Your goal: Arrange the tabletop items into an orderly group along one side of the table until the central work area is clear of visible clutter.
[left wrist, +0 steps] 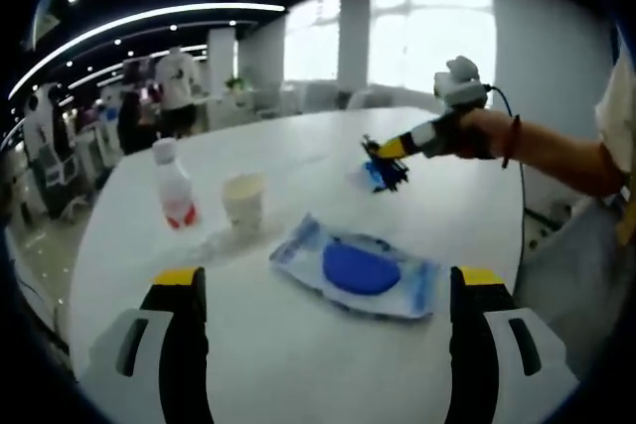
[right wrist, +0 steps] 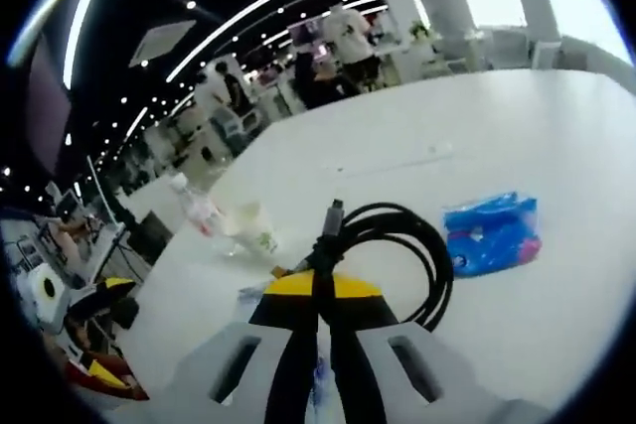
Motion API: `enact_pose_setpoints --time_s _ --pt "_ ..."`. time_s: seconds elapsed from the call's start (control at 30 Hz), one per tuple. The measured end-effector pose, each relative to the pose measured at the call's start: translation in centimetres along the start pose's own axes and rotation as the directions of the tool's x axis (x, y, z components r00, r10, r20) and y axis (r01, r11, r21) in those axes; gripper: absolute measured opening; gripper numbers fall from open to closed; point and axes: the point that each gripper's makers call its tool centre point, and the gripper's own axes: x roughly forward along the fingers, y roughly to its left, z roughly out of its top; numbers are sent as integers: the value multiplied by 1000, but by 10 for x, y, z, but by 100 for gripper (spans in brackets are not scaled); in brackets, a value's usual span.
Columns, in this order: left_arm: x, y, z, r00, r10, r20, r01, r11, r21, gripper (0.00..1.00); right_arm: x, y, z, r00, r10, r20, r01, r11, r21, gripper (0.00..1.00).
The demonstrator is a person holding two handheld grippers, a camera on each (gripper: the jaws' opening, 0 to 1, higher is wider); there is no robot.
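On the white worktop (left wrist: 298, 364), nearest first:

Left hand-held gripper (left wrist: 328, 340): jaws spread wide apart at the bottom of the left gripper view, nothing between them, hovering over bare surface.

Clear plastic pouch with a round blue pad inside (left wrist: 358, 267): lies flat just beyond the left jaws, slightly to their right.

Small pale paper cup (left wrist: 243, 202): upright, beyond the pouch to its left; also seen in the right gripper view (right wrist: 256, 228).

Clear plastic bottle with white cap and red label (left wrist: 174, 186): upright just left of the cup, apart from it; in the right gripper view (right wrist: 199, 208) it stands close beside the cup.

Right hand-held gripper (right wrist: 320, 320): jaws closed on a coiled black cable (right wrist: 397, 245), whose plug end sticks up from the jaws and whose loop hangs out to the right. In the left gripper view this gripper (left wrist: 383, 154) is held by a hand (left wrist: 477, 131) over the far part of the worktop.

Crumpled blue plastic packet (right wrist: 492, 233): lies on the worktop just beside the cable loop.

Background: people standing among desks, well beyond the worktop.
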Motion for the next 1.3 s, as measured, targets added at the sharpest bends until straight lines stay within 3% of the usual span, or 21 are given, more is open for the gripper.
enact_pose_setpoints --time_s 0.53,0.67,1.0,1.3 --pt "0 -3 1 1000 -4 0 4 1000 5 99 -22 -26 -13 997 -51 -50 49 998 -32 1" --pt "0 -4 0 1000 -6 -6 6 1000 8 99 -21 -32 -29 992 -72 -100 62 993 -102 1" --pt "1 -5 0 1000 -11 -2 11 1000 4 99 -12 -39 -66 984 -65 -165 41 988 -148 1" --pt "3 -5 -4 1000 -15 -15 15 1000 3 99 -5 -39 -84 980 -43 -193 -8 966 -257 2"
